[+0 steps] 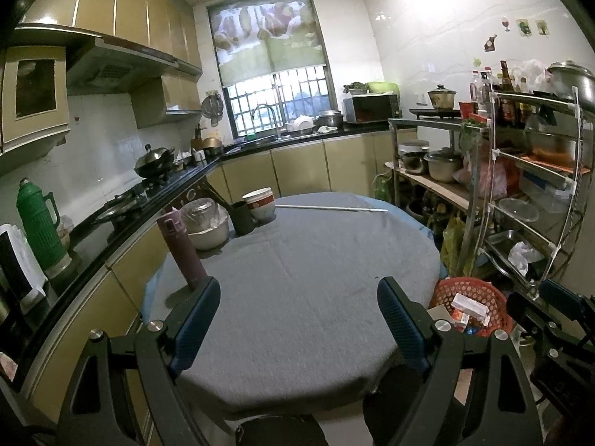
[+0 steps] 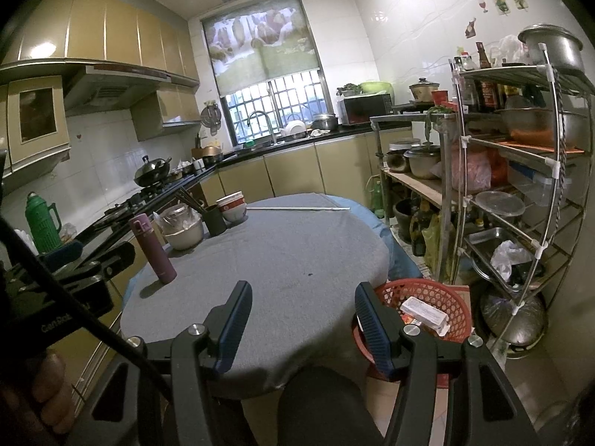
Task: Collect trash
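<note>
The left gripper (image 1: 297, 319) is held above the near edge of the round desk (image 1: 297, 260), which is covered with a grey cloth. Its 2 fingers are spread wide and there is nothing between them, only the bare cloth. The right gripper (image 2: 303, 319) is also over the near edge of the desk (image 2: 279, 260). Its fingers stand apart, less wide than the left ones, and they also pinch nothing.

The trash is in the red basket (image 1: 472, 290), which stands on the floor just beside the desk, to the right of the left gripper and lower than it. From the right wrist view the same red basket (image 2: 438, 293) is just behind the right finger of the right gripper, partly hidden by it. Inside lie a white box (image 2: 424, 310) and some small coloured packages.

Ahead and to the left of both grippers, a purple bottle (image 1: 182, 249) stands upright on the desk. Further ahead of it are a covered bowl (image 1: 206, 223), a dark cup (image 1: 241, 217) and stacked bowls (image 1: 260, 204). A long thin rod (image 1: 331, 208) lies at the far side of the desk. To the right of the grippers, behind the basket, stands a metal shelf (image 2: 520, 186) with pots and bottles.
</note>
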Motion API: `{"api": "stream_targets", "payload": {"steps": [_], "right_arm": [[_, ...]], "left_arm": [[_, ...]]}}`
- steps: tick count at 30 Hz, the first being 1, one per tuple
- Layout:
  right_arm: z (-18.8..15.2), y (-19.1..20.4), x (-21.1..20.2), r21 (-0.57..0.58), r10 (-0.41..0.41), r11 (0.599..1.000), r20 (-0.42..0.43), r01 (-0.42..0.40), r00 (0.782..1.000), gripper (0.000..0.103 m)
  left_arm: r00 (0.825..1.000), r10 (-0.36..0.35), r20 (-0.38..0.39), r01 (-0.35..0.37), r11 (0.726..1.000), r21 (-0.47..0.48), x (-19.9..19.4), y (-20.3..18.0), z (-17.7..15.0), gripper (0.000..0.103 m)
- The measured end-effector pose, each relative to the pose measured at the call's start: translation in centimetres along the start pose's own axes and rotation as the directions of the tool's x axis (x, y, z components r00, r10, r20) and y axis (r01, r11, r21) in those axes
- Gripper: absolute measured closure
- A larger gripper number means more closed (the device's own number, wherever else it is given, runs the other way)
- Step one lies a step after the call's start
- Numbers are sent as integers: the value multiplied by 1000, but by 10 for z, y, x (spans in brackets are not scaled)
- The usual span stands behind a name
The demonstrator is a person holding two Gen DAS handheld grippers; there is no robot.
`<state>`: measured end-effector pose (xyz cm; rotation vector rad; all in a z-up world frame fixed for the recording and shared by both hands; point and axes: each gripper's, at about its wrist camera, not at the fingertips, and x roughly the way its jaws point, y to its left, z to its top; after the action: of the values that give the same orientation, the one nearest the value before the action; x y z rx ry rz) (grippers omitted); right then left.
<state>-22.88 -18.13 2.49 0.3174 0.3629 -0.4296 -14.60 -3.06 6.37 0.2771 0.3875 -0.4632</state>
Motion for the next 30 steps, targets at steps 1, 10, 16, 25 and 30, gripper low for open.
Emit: {"api": "stream_targets", "payload": {"steps": [1, 10, 16, 25, 30], "right_arm": [[0, 0, 0, -1, 0, 1000, -1, 0, 1000, 42], [3, 7, -2, -16, -3, 1000, 16, 3, 1000, 42], [2, 14, -4, -46, 2, 999, 33, -1, 999, 42], [-1, 20, -8, -69, 4, 998, 51, 0, 999, 41], [-1, 20, -8, -70, 3, 998, 51, 0, 999, 41]], "left_arm": [[1000, 1, 1, -1, 1000, -2, -1, 1, 0, 16], [1000, 11, 2, -11, 1000, -24, 0, 7, 1, 16], [1000, 10, 2, -10, 1000, -25, 0, 8, 1, 16], [1000, 13, 4, -13, 1000, -28, 1, 9, 1, 16], [1000, 12, 4, -11, 1000, -28, 0, 8, 2, 16]]}}
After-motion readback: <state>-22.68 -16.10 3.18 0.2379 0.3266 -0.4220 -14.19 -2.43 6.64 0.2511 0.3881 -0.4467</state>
